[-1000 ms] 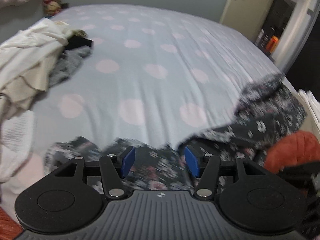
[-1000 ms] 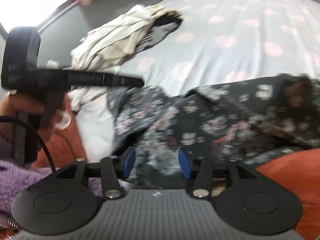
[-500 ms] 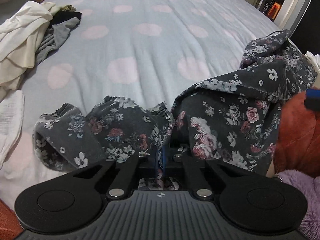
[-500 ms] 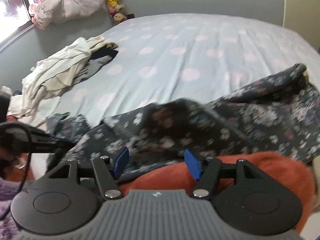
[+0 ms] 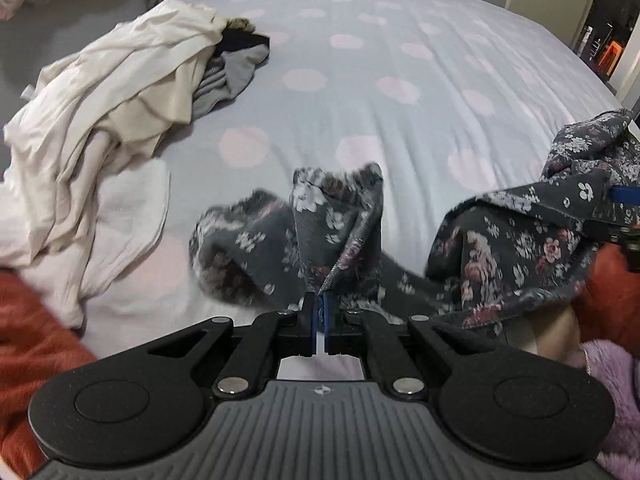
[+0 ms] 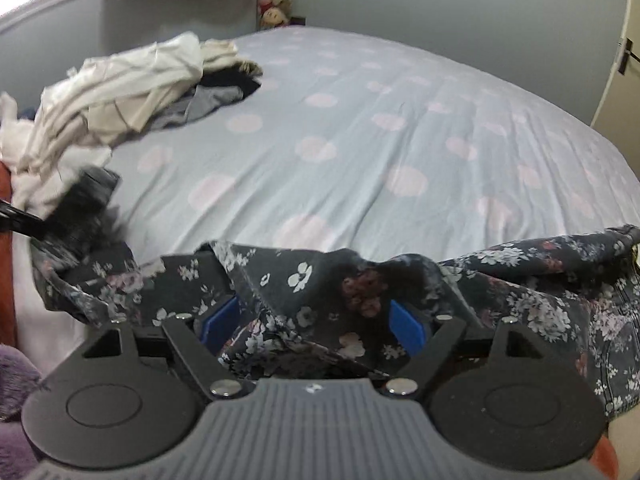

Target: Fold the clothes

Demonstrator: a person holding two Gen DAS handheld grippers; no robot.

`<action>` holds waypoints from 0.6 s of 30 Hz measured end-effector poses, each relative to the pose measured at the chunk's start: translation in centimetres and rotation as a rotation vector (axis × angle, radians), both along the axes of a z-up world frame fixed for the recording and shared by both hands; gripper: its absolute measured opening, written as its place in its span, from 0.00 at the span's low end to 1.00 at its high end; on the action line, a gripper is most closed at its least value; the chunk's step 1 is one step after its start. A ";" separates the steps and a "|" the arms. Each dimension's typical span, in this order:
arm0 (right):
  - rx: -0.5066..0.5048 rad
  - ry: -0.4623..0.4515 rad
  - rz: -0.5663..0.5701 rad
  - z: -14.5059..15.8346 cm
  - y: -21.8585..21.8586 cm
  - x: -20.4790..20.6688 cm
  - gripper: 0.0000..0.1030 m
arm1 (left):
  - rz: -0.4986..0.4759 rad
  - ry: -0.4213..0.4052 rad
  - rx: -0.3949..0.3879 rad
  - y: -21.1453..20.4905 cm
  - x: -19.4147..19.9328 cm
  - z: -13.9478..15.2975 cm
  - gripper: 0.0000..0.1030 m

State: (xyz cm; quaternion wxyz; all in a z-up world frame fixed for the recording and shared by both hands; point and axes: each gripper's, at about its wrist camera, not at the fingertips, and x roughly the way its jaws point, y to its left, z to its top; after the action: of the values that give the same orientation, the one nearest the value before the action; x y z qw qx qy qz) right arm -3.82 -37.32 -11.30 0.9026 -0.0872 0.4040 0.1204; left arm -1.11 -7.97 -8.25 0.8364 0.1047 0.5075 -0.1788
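Observation:
A dark grey floral garment [image 5: 520, 240] lies crumpled at the near edge of the bed. My left gripper [image 5: 319, 312] is shut on a fold of it and holds that fold raised. In the right wrist view the same garment [image 6: 540, 280] spreads across the bottom, and a fold of it lies between the blue pads [image 6: 406, 326] of my right gripper [image 6: 316, 320], which stands open. The right gripper's blue pad also shows at the far right of the left wrist view [image 5: 622, 192], with the cloth draped over it.
The bed [image 5: 380, 80] has a pale blue cover with pink dots. A pile of white and grey clothes [image 5: 112, 92] lies at its left side; it also shows in the right wrist view [image 6: 120, 92]. An orange blanket [image 5: 28, 328] lies at the near left edge. A door [image 6: 620, 80] stands at the right.
My left gripper, open a second ago, has shut on the floral garment and lifted its fold. My right gripper has moved forward so the cloth now lies between its open pads.

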 end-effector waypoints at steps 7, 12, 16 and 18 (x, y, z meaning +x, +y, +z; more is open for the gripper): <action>-0.006 -0.035 -0.036 0.5 -0.8 1.4 0.18 | 0.005 0.124 0.081 0.7 -1.4 -2.1 0.01; 0.012 -0.171 -0.142 3.0 -2.8 1.2 0.00 | -0.021 0.170 0.129 0.4 -2.2 -3.6 0.01; 0.050 -0.233 -0.205 5.4 -5.3 0.3 0.00 | -0.040 0.221 0.177 0.5 -2.3 -4.5 0.01; 0.080 -0.196 -0.177 5.7 -6.0 0.0 0.07 | -0.048 0.230 0.225 0.5 -2.6 -5.2 0.01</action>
State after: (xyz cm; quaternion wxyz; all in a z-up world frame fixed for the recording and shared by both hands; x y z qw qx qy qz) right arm -3.78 -43.32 -5.65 0.9475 -0.0264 0.3151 0.0475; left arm -3.66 -7.44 -13.47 0.7513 0.1887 0.6140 -0.1514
